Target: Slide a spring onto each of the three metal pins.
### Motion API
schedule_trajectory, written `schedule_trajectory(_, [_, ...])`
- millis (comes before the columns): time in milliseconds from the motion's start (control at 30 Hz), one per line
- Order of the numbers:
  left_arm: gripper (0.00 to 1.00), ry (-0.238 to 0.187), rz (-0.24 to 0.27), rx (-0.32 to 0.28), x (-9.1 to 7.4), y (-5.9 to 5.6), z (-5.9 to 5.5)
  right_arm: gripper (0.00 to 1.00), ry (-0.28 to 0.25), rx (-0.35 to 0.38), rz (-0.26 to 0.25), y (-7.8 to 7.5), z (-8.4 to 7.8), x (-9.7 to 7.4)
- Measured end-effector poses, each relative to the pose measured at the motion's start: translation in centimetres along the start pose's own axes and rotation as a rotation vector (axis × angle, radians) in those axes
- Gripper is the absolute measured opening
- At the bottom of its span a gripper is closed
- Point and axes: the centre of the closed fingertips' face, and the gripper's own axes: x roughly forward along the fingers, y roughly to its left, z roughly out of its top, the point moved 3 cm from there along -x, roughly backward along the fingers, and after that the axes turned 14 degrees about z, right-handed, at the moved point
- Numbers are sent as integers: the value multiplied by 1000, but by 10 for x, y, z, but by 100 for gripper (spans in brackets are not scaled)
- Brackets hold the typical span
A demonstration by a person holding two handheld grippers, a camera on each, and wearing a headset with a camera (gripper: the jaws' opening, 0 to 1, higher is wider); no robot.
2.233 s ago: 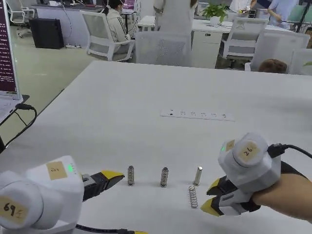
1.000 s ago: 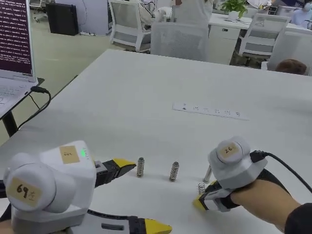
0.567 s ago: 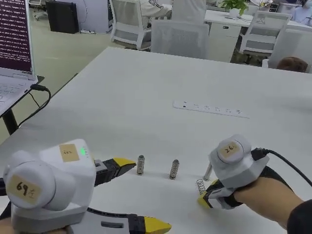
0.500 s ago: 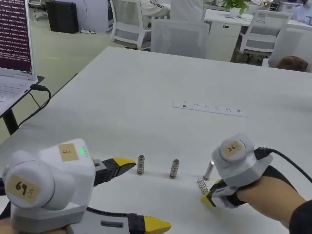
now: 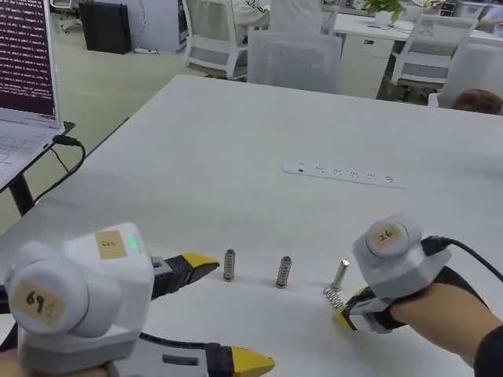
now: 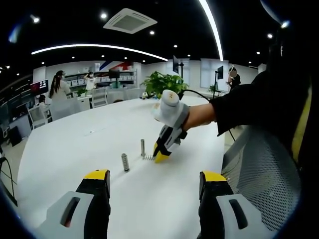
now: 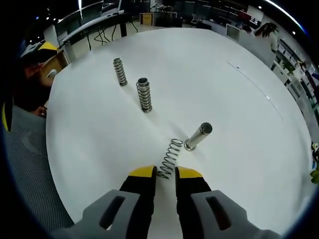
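The right gripper [image 7: 166, 175] clamps the lower end of the loose spring [image 7: 171, 157], whose upper end leans just beside the foot of the bare pin [image 7: 198, 136] on the white table [image 7: 239, 89]. To that pin's left in the head view stand the nearer sleeved pin [image 7: 144, 94] and the farther sleeved pin [image 7: 119, 71] (each already wearing a spring). Beyond them, the left gripper [image 6: 155, 181] hovers with its jaws spread wide, holding nothing.

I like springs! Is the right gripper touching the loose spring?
Touching: in the right gripper view, the right gripper pinches the loose spring by its end.
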Motion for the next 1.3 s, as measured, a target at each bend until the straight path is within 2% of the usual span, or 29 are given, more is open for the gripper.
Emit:
schedule_trajectory(200, [69, 1, 6, 1, -1, 1, 0, 9, 8, -2, 7, 0, -3, -1])
schedule_trajectory(433, [69, 6, 0, 14, 0, -1, -1, 8, 6, -57, 21, 10, 0, -7])
schedule_trajectory(767, [66, 10, -27, 36, 2, -6, -2, 8, 8, -133, 72, 35, 5, -25])
schedule_trajectory(1067, [63, 10, -65, 71, 7, -10, -3, 8, 25, -247, 163, 66, 16, -49])
schedule_trajectory(1200, [59, 8, -81, 94, 9, -10, -4, 8, 30, -308, 185, 78, 21, -59])
schedule_trajectory(1300, [54, -1, -103, 114, 10, -13, -3, 8, 20, -332, 239, 92, 25, -66])
